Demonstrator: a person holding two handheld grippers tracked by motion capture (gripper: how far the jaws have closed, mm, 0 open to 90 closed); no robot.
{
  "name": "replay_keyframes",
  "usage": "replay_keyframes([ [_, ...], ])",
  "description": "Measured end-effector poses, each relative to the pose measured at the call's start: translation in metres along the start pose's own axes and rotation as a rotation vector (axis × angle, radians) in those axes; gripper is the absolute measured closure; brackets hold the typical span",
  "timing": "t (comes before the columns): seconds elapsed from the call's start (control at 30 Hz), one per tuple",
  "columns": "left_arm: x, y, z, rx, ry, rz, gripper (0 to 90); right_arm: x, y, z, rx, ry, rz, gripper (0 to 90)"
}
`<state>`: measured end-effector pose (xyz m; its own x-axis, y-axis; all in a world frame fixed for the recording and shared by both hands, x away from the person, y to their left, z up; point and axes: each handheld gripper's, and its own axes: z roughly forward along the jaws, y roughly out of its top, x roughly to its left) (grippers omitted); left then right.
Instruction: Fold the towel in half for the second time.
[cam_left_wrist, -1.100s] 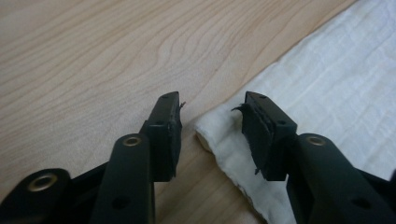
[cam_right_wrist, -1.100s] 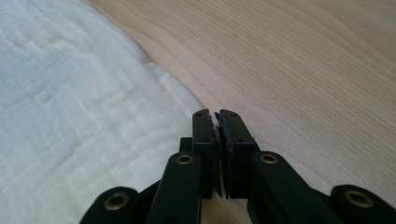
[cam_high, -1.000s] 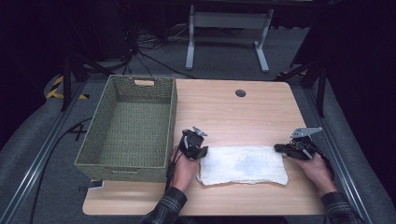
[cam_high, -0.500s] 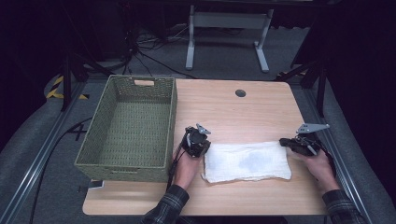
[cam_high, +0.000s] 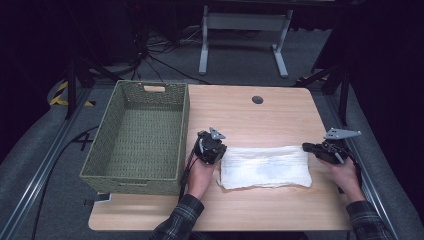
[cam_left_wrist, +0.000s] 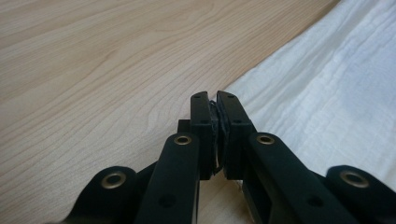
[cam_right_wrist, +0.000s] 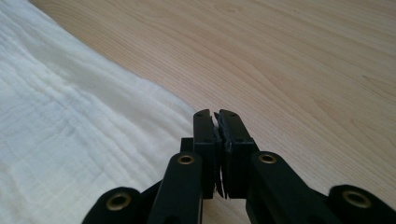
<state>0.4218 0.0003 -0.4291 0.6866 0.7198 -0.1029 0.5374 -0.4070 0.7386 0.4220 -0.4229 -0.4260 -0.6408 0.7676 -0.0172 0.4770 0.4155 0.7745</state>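
Left gripper (cam_high: 218, 156): lower centre of the high view, held in the person's left hand (cam_high: 199, 176), grey three-cornered plate on top. Jaws pressed together with nothing between them, as seen in the left gripper view (cam_left_wrist: 215, 100). Tips sit at the left edge of the towel; whether they touch the cloth cannot be told.

Right gripper (cam_high: 306, 147): lower right of the high view, held in the person's right hand (cam_high: 346, 175), grey plate raised above it. Jaws closed and empty, as seen in the right gripper view (cam_right_wrist: 215, 116). Tips sit just beside the right edge of the towel, over bare wood.

Towel (cam_high: 265, 167): white, ribbed weave, spread flat as a long rectangle in the lower centre-right of the high view, between the two grippers. It takes up the right of the left gripper view (cam_left_wrist: 327, 93) and the left of the right gripper view (cam_right_wrist: 65, 130).

Table (cam_high: 260, 125): light wood top, rounded corners, with a small dark round grommet (cam_high: 257, 100) near its far edge, upper centre of the frame.

Basket (cam_high: 185, 135): green woven, rectangular, with a handle slot in its far wall; stands on the left part of the table, just beside the left gripper.

Sleeves: plaid, at the bottom edge of the high view (cam_high: 177, 222).

Floor (cam_high: 240, 65): grey carpet beyond the table, with a metal stand's legs and dark cables at the top of the frame.
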Motion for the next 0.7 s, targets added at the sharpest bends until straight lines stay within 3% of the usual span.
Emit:
replay_keyframes([
  [0.13,-0.003,-0.003,-0.006,-0.018,-0.006,-0.005,86.1,0.003,-0.001,-0.005,-0.009,0.009,-0.005,86.5],
  [0.37,-0.010,-0.007,-0.018,-0.041,-0.011,0.023,86.1,0.011,-0.004,-0.019,-0.040,0.026,-0.022,86.5],
  [0.7,-0.022,-0.015,-0.033,-0.050,-0.008,0.097,86.1,0.021,-0.011,-0.028,-0.041,0.043,-0.018,86.4],
])
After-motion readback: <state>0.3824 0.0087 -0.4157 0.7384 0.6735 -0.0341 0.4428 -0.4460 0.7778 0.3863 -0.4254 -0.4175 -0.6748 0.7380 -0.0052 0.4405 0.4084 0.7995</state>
